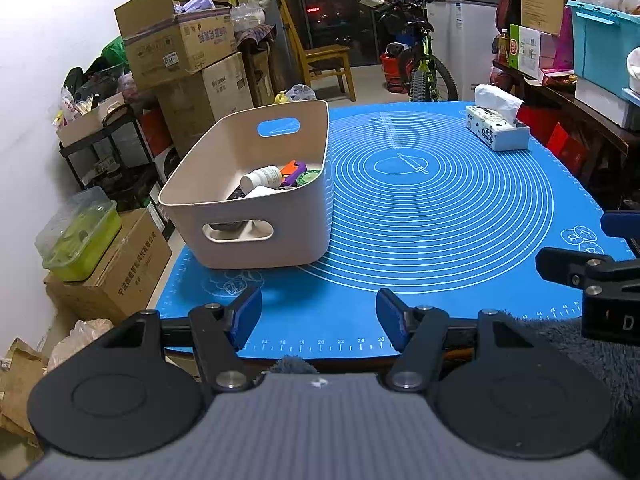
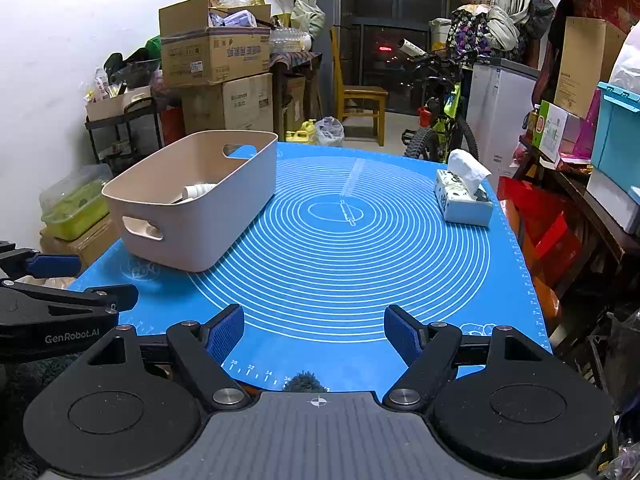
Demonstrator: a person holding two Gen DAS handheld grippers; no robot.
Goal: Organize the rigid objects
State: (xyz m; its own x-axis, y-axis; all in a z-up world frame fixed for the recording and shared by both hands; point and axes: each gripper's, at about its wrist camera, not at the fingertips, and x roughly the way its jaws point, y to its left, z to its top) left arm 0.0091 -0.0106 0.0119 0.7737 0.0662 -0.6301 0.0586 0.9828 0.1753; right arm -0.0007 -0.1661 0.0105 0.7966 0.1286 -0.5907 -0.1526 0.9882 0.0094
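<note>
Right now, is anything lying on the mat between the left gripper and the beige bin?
Nothing visible. The left gripper is open over the near edge of the blue mat, and only bare mat lies between it and the beige bin. The tissue box sits far right.

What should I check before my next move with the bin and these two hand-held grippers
1. Left hand-held gripper open and holding nothing: ok.
2. Right hand-held gripper open and holding nothing: ok.
3. Beige bin upright on the blue mat: ok.
4. Loose items already in the bin, including a white bottle: ok.
5. Only the tissue box left on the mat outside the bin: ok.
6. Everything meant for sorting is inside: cannot tell.
</note>
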